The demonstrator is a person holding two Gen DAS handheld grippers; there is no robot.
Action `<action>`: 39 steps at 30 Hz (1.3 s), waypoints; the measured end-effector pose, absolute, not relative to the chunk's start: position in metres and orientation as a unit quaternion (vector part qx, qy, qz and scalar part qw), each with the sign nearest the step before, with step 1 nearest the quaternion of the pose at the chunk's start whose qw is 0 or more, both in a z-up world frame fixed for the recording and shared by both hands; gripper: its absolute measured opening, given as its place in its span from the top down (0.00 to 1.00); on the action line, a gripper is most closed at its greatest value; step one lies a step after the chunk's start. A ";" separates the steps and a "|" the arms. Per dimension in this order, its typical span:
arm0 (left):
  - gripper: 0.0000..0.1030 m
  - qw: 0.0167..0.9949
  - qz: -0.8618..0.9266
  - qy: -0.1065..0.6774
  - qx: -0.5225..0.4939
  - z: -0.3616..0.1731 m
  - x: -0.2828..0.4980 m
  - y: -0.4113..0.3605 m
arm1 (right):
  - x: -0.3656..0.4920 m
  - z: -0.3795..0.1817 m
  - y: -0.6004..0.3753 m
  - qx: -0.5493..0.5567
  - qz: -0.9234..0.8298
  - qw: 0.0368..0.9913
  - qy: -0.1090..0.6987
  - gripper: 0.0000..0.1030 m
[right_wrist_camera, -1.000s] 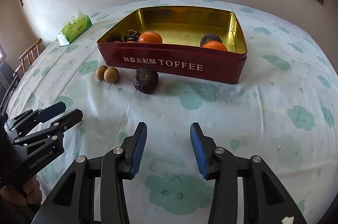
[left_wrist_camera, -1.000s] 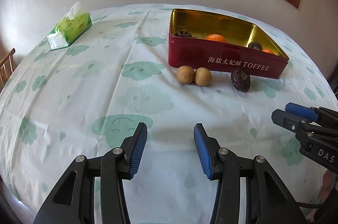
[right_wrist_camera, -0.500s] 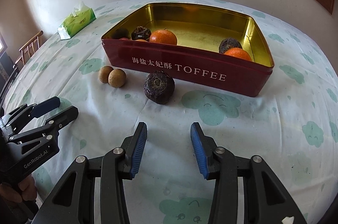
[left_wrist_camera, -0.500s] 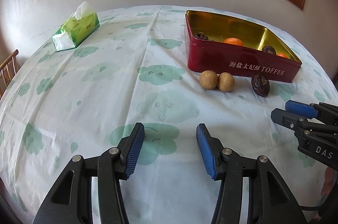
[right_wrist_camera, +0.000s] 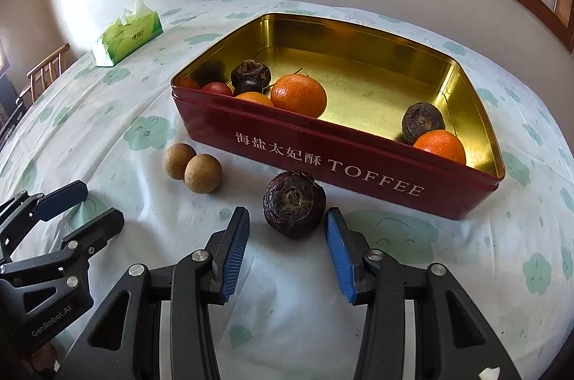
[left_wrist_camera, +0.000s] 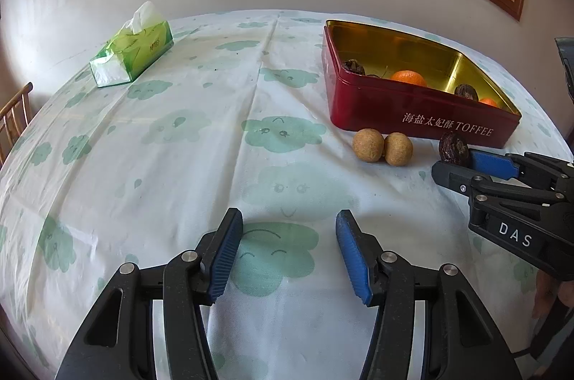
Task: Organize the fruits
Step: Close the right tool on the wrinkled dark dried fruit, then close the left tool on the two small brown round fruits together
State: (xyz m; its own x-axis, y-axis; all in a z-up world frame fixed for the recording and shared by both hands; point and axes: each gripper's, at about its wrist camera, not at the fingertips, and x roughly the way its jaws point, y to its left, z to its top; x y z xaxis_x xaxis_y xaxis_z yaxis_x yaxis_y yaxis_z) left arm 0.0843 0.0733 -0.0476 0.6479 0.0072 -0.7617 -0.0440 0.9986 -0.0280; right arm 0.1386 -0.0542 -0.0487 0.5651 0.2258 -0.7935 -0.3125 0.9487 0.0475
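Note:
A dark wrinkled fruit [right_wrist_camera: 294,204] lies on the tablecloth in front of the red toffee tin [right_wrist_camera: 358,164]. It sits just between the fingertips of my right gripper [right_wrist_camera: 287,213], which is open; the pads do not touch it. Two round brown fruits [right_wrist_camera: 202,173] rest side by side to its left. Inside the tin are oranges [right_wrist_camera: 298,94], dark fruits [right_wrist_camera: 421,121] and a small red fruit [right_wrist_camera: 216,88]. My left gripper [left_wrist_camera: 288,218] hovers over bare cloth, jaws still opening, nothing between them. From there the brown fruits [left_wrist_camera: 382,146] and my right gripper [left_wrist_camera: 453,164] lie to the right.
A green tissue pack [left_wrist_camera: 132,51] stands at the far left of the round table. A wooden chair [left_wrist_camera: 14,114] shows past the table's left edge. A wall with a wood-framed window runs close behind the table.
My right gripper has moved forward to the dark fruit, which now sits between its fingertips. The left gripper's jaws have spread wider and it has shifted a little leftward.

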 end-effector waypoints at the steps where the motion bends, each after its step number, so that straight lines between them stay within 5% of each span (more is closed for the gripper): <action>1: 0.46 0.907 0.014 0.419 -0.022 -0.048 0.084 0.073 | 0.139 -0.049 -0.054 -0.050 0.151 0.884 0.440 0.61; 9: 0.46 0.907 0.015 0.419 -0.022 -0.048 0.085 0.073 | 0.140 -0.049 -0.056 -0.047 0.148 0.887 0.434 0.69; 39: 0.46 0.904 -0.014 0.427 0.010 -0.046 0.114 0.014 | 0.125 -0.051 -0.153 0.003 0.073 0.895 0.440 0.70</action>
State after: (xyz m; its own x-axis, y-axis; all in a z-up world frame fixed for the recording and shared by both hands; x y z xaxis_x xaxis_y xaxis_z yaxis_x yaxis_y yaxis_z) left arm 0.1144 0.0144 -0.0459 0.6348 -0.0176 -0.7725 0.0342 0.9994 0.0053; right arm 0.1250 -0.1525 -0.0512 0.6025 0.1326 -0.7871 -0.1280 0.9894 0.0687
